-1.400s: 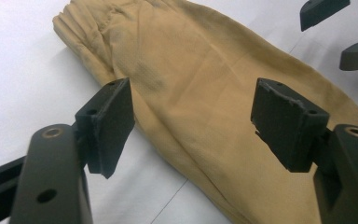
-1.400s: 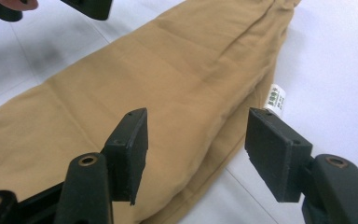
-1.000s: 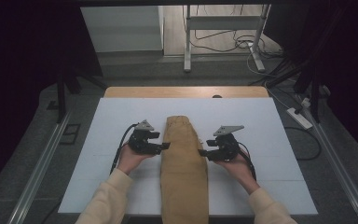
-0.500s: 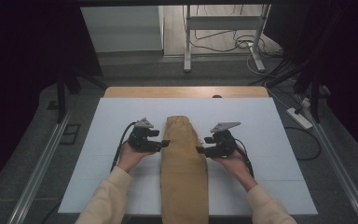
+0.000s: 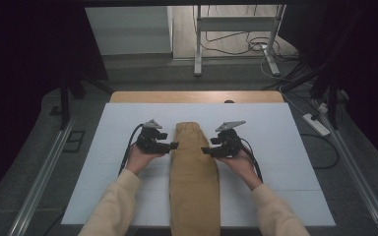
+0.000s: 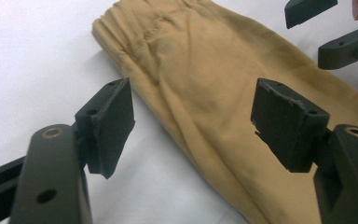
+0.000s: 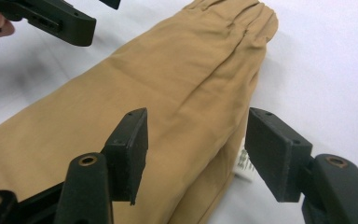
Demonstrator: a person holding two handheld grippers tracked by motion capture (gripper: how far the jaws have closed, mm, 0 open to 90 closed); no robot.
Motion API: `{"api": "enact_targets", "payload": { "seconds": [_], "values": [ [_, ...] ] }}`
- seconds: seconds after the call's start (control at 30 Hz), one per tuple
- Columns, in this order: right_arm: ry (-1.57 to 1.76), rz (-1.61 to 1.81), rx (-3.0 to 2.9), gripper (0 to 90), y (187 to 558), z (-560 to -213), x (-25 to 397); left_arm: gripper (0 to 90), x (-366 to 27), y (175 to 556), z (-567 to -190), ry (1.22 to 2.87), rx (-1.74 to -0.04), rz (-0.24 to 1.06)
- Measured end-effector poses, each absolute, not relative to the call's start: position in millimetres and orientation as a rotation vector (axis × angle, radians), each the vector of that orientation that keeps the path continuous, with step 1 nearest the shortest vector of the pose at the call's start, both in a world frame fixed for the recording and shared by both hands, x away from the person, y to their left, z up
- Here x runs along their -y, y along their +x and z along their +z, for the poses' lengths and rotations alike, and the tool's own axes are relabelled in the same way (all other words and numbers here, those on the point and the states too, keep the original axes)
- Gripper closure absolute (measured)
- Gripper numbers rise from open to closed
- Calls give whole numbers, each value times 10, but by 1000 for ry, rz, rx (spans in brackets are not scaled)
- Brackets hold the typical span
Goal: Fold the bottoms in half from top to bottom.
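Approach step in hand: left tool (image 5: 173, 145) and right tool (image 5: 205, 150), jaws wide, empty, flank folded trousers (image 5: 193, 172) mid-frame; edges, probably, must be gripped next.

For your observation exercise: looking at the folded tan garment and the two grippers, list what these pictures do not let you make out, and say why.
- Near end of the tan garment: cut off by the bottom edge of the high view.
- White label at the garment's edge: print too small and blurred, partly behind a finger in the right gripper view.
- Whether the left gripper touches the cloth: its open fingers straddle the edge, contact unclear.
- Garment's underside: hidden against the white table.
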State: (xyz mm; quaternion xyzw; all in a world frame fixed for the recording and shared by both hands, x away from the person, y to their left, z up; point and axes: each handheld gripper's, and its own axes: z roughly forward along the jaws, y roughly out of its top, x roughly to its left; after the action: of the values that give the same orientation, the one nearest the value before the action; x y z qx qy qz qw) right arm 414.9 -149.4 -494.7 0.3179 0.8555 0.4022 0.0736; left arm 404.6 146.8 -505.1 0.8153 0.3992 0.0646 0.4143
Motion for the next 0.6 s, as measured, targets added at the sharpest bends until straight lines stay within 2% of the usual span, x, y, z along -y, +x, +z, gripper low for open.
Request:
{"api": "enact_targets", "payload": {
  "seconds": [0.6],
  "values": [
    [1040,1121,-2566,399,4522,-4986,1385,289,-1420,4286,-5162,2063,-1070,147]
  ]
}}
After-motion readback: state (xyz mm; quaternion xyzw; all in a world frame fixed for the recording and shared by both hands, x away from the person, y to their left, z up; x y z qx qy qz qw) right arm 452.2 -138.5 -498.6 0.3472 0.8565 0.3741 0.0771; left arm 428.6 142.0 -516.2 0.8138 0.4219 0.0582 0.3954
